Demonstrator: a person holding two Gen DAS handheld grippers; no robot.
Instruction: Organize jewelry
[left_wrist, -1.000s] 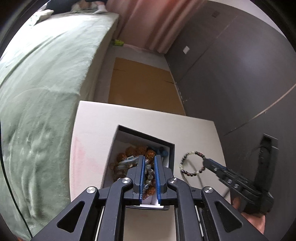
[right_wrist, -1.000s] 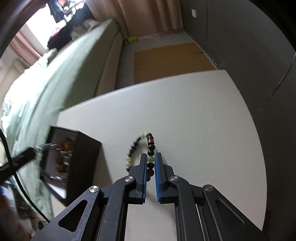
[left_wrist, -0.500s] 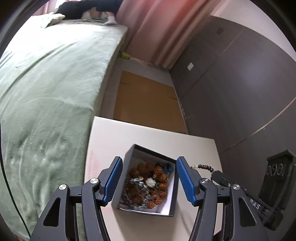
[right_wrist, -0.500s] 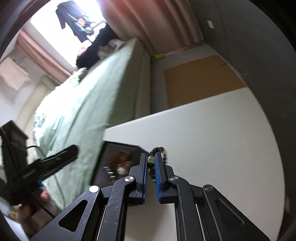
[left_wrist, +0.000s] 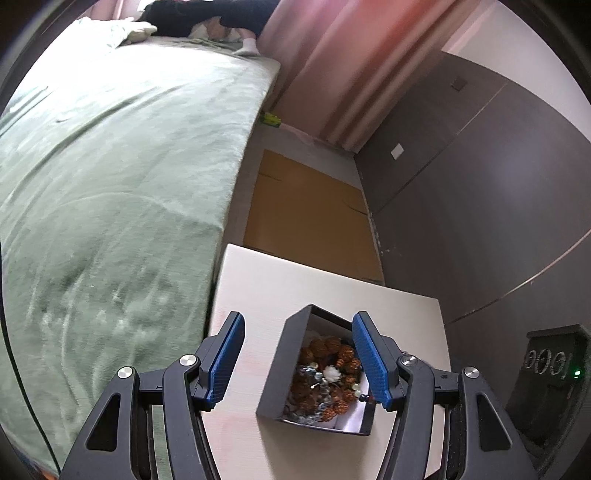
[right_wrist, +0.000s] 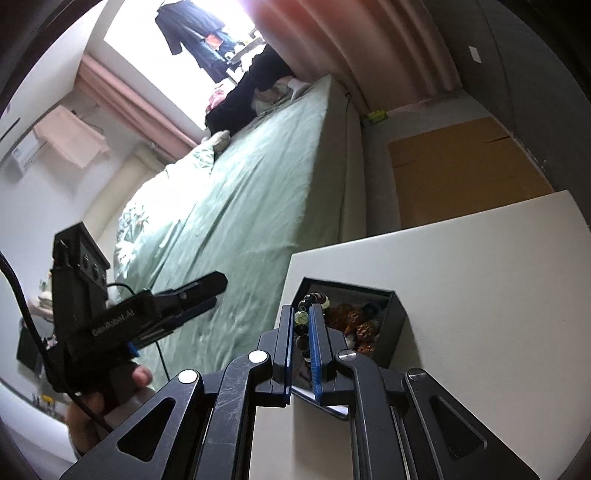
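A black jewelry box (left_wrist: 280, 369) with a white lining stands on the white table (left_wrist: 251, 280); it holds brown bead bracelets (left_wrist: 332, 354) and other pieces. My left gripper (left_wrist: 297, 356) is open and empty, raised above the box's left side. My right gripper (right_wrist: 300, 325) is shut on a bracelet of green and black beads (right_wrist: 302, 316) and holds it above the near left corner of the box (right_wrist: 391, 325). The left gripper shows from the side in the right wrist view (right_wrist: 177, 299), off the table's left.
A bed with a green cover (left_wrist: 110, 155) runs along the table's left edge. A flat brown cardboard sheet (left_wrist: 310, 214) lies on the floor beyond the table. Dark cabinet doors (left_wrist: 480, 192) line the right side.
My left gripper has opened, let go inside the box and risen to the left. My right gripper has lifted the beaded bracelet off the table and carried it left over the box.
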